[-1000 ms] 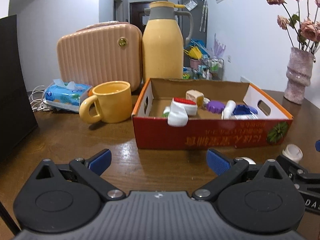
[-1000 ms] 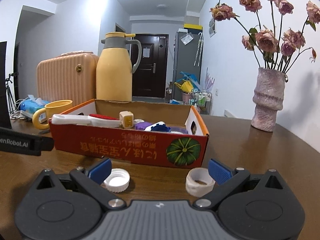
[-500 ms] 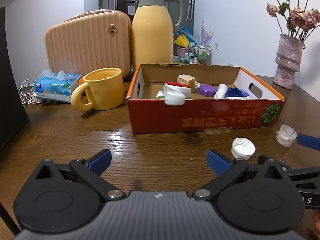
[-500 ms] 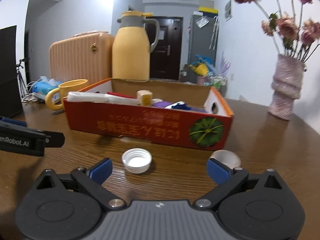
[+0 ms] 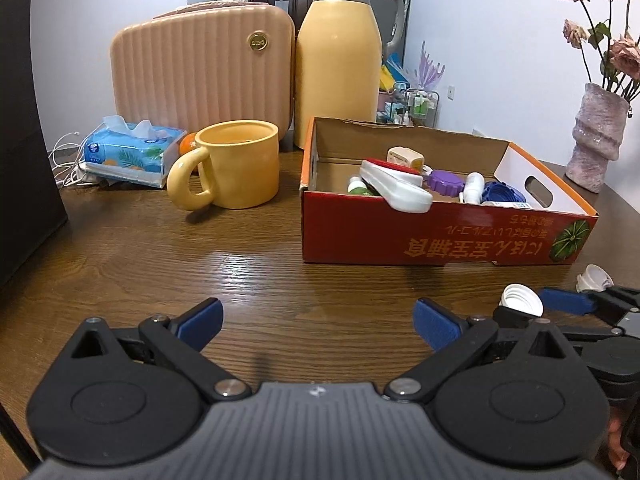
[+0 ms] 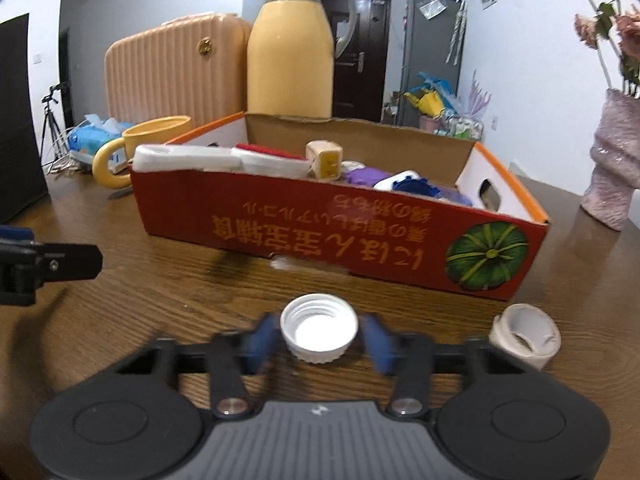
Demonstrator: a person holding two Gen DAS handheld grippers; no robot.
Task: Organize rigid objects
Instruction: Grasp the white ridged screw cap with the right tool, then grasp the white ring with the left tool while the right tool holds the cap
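While your right tool (image 6: pixel 319 338) closes around the white bottle cap (image 6: pixel 319 327), blur hides contact; your left tool (image 5: pixel 318 322) gapes empty; the red carton's (image 6: pixel 340 232) inverted lettering stays unreadable.

Across the bottom of both frames, each gripper has a grey ribbed centre panel flanked by two round black housings; silver screws pin black linkage arms, which end in blue fingers (image 5: pixel 200 318).

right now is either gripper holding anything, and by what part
The right gripper is closing on the white bottle cap, its blue pads at the ribbed side wall, mouth up. The left gripper is open and empty.
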